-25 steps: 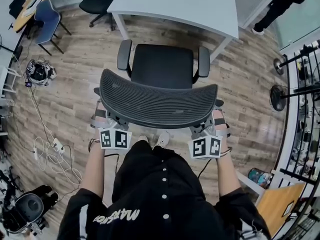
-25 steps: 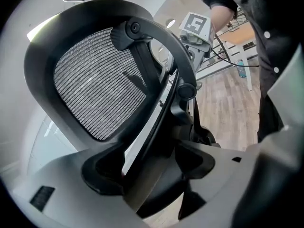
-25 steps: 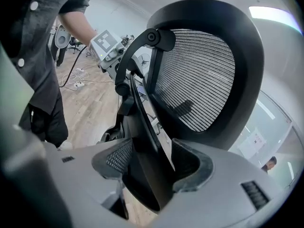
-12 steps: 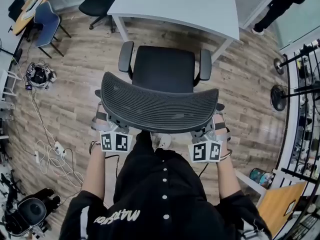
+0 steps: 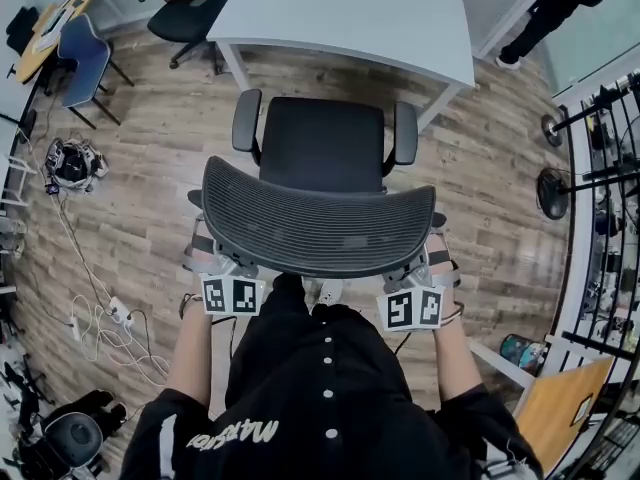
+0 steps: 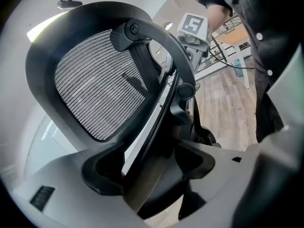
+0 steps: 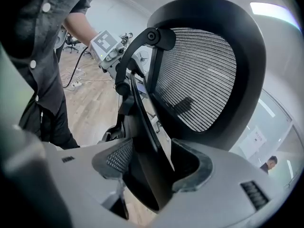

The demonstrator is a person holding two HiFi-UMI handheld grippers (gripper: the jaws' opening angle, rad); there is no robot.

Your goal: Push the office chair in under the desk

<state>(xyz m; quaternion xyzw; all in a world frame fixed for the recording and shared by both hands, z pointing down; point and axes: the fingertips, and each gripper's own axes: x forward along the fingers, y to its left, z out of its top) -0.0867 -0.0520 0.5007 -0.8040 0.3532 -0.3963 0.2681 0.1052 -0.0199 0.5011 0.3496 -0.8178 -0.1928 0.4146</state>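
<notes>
Head view: chair point(image 5: 318, 208) backrest hides the jaws of left gripper point(image 6: 145, 167) and right gripper point(image 7: 151, 167), and most of its base. Far desk point(image 5: 350, 13) and far-right person point(image 5: 555, 16) are cut off by the top edge. Left floor clutter point(image 5: 72, 163) is too small to tell.

Bright, even indoor light, heavy fisheye bend throughout.
The head view is sharp, its wood floor point(image 5: 140, 198) bowing towards the edges. Both gripper views darken to black at the corners, their near foreground soft (too close to focus); the mesh of the office chair point(image 7: 199, 75) glows backlit, and a ceiling lamp point(image 7: 270, 8) flares upper right in the right one.
</notes>
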